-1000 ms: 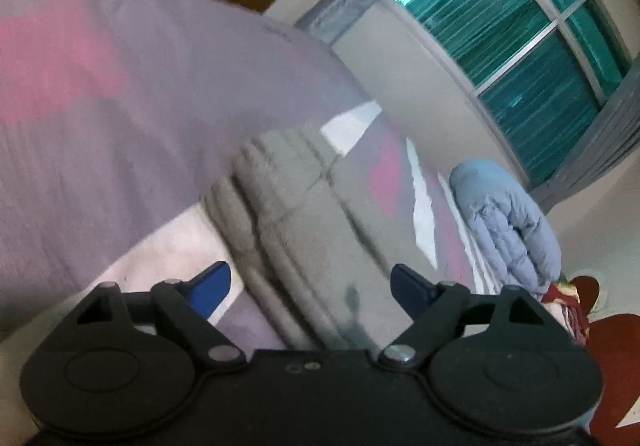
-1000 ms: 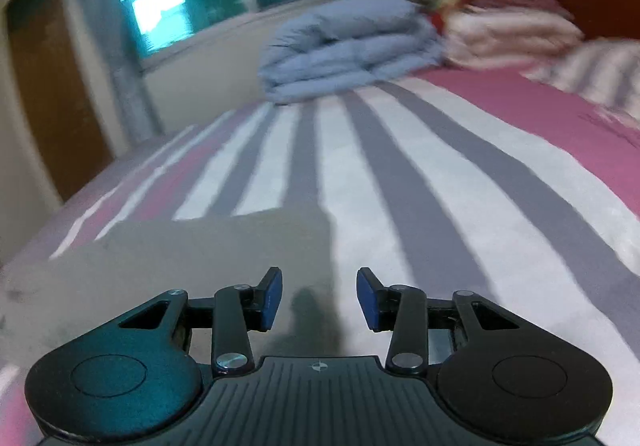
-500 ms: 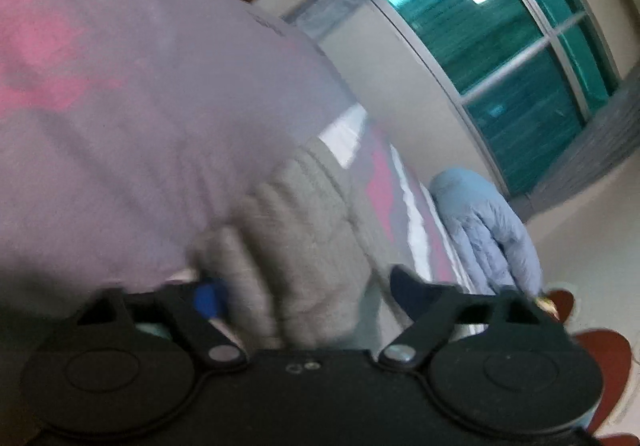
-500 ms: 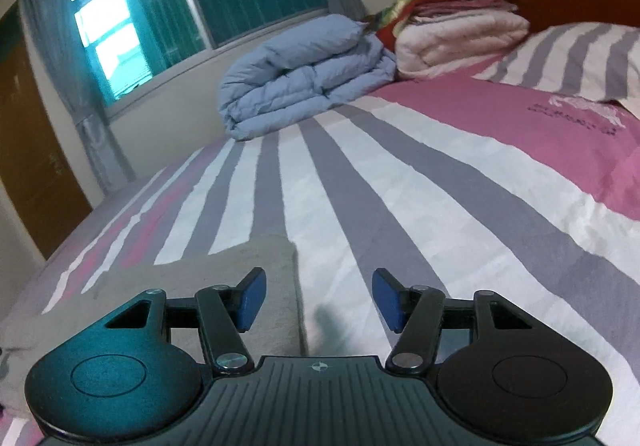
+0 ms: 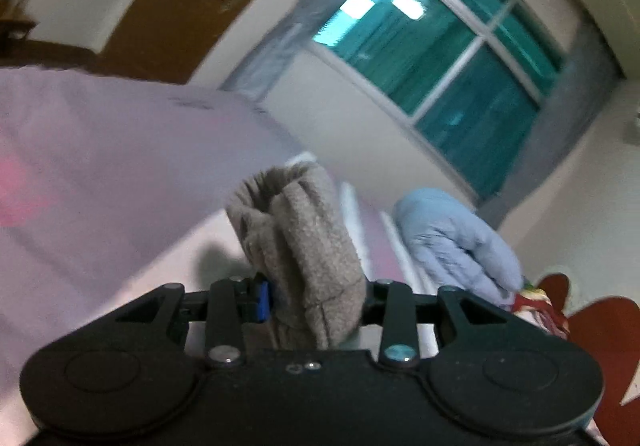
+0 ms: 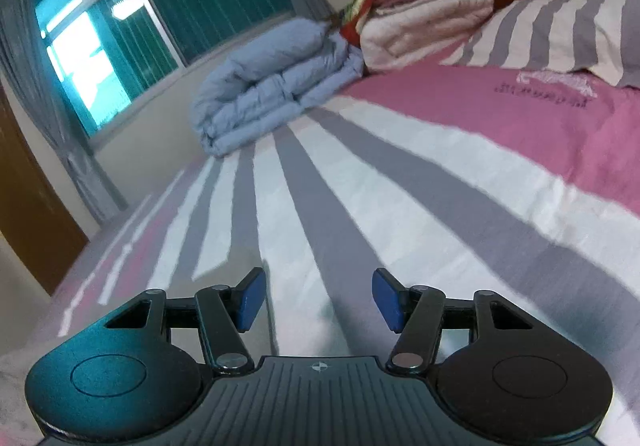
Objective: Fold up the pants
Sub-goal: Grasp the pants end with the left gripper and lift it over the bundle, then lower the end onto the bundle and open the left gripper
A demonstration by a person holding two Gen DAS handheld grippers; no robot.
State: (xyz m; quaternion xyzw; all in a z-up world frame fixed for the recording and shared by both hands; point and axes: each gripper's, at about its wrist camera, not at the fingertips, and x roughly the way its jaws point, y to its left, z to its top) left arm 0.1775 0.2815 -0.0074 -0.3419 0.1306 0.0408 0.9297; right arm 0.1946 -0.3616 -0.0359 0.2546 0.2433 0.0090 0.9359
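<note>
Now my left gripper (image 5: 314, 302), whose jaws have just been closing, pinches a bunched fold of the grey pants (image 5: 304, 246), lifted off the striped bedspread (image 6: 360, 205), while my right gripper (image 6: 318, 300), opened wider than before, hovers empty above it.

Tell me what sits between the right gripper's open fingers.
Nothing held: between the right gripper fingers only bare striped bedsheet shows, in the right wrist view.
</note>
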